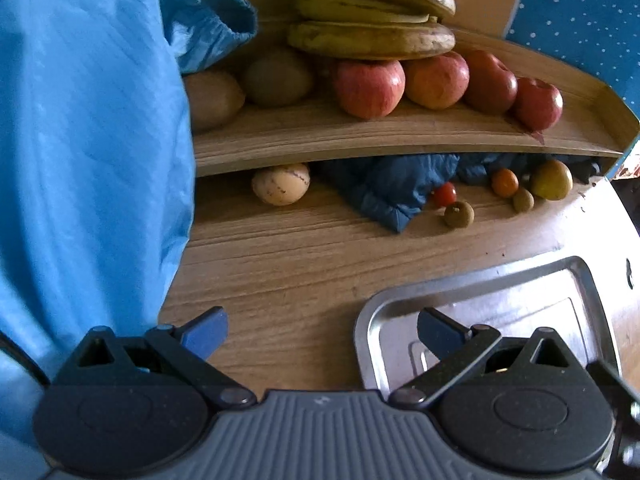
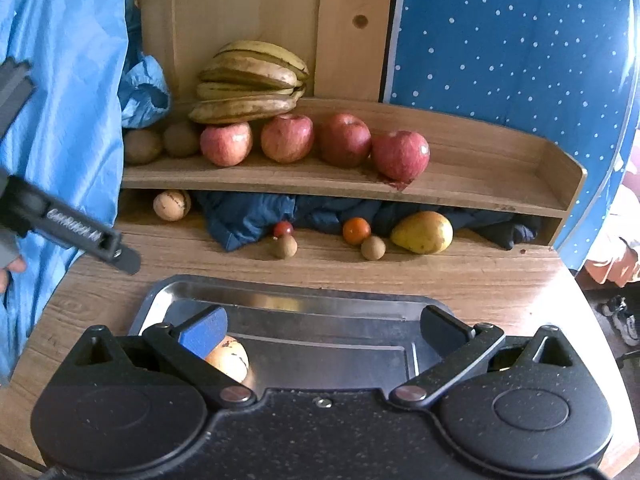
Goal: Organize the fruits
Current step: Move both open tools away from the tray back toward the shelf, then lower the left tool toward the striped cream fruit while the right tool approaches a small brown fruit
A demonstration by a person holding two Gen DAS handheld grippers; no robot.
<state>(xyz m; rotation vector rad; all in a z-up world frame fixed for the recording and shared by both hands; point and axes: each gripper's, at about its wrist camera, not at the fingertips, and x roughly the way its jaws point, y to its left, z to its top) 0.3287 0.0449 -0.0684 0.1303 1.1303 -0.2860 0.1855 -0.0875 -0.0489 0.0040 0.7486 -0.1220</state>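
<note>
Steel tray already holds one fruit; we hover both tongs released, ready to fetch another.

The left gripper is held low and level, its two blue-padded fingers spread wide apart with nothing between them. The right gripper is likewise wide open, its fingers parted and gripping nothing. In the right wrist view the left gripper reaches in from the left edge, angled down and to the right, and a bit of the person's left hand shows at the edge behind it.
</note>
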